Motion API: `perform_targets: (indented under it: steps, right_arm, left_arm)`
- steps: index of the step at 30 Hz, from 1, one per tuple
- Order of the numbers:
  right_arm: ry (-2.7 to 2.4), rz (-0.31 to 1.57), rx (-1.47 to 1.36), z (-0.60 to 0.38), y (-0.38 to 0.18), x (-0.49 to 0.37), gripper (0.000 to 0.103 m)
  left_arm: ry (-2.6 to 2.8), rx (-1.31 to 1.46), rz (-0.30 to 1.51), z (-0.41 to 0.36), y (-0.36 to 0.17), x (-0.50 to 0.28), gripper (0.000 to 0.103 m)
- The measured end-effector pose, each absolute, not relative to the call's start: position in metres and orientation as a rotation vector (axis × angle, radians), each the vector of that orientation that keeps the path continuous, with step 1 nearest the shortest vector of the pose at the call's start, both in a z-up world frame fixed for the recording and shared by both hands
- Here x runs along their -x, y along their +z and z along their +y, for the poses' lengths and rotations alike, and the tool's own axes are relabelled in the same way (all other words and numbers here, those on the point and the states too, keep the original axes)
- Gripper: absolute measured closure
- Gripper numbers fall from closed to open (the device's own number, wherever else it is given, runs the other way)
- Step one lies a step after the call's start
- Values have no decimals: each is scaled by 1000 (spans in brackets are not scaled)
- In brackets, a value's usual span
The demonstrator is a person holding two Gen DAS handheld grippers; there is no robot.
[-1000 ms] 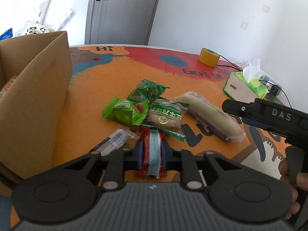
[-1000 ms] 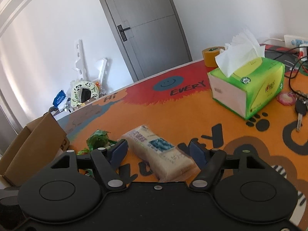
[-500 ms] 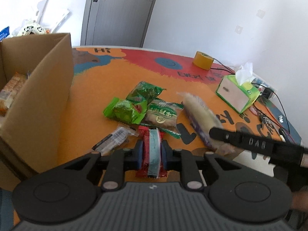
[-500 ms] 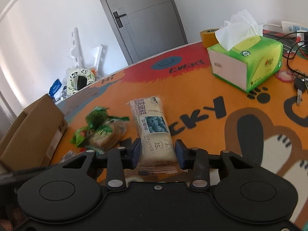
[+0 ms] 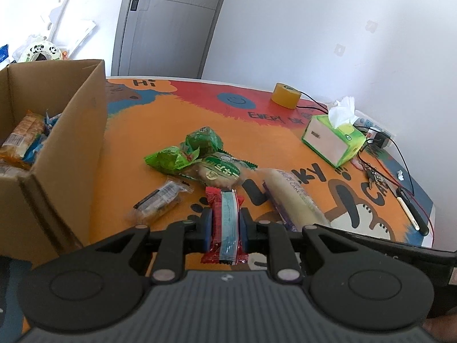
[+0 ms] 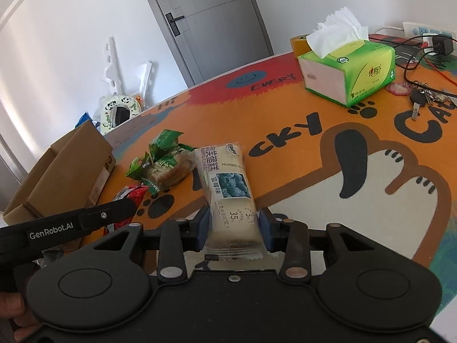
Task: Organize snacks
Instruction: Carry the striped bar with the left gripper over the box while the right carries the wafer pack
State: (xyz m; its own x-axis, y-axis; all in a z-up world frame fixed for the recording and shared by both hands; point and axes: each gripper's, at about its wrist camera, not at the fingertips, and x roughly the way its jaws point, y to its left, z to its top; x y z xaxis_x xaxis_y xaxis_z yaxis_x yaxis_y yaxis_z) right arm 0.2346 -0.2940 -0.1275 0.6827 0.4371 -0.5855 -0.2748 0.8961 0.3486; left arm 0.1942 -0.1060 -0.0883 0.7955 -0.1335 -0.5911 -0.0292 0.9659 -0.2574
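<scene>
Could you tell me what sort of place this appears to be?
Probably a room in a home: a grey door, a cartoon-printed table with a tissue box, keys, and wrapped snacks.

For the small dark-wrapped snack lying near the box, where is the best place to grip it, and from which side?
Grip the dark-wrapped snack across its narrow middle, from above. It lies flat and diagonal beside the cardboard box, so the fingers likely must turn to span its width.

Snacks mid-table, box at left.
Cardboard box (image 5: 65,131) sits left of the snack pile (image 5: 200,157); tissue box (image 5: 334,140) far right, tape roll (image 5: 285,95) behind.
</scene>
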Motion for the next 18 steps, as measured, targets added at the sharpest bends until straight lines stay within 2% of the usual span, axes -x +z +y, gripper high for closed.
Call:
perform_targets:
  steps: [9, 10, 11, 18]
  right_arm:
    - [407, 706, -213, -279, -130, -244, 53]
    - [406, 701, -199, -276, -131, -244, 57]
    - [401, 701, -182, -274, -130, -244, 68]
    - [422, 678, -226, -273, -115, -240, 73]
  left_arm:
    - [-44, 269, 624, -97, -79, -187, 84]
    - [-42, 270, 620, -95, -77, -185, 84]
    - [-41, 269, 616, -94, -76, -184, 84]
    - [-33, 271, 583, -86, -65, -177, 84]
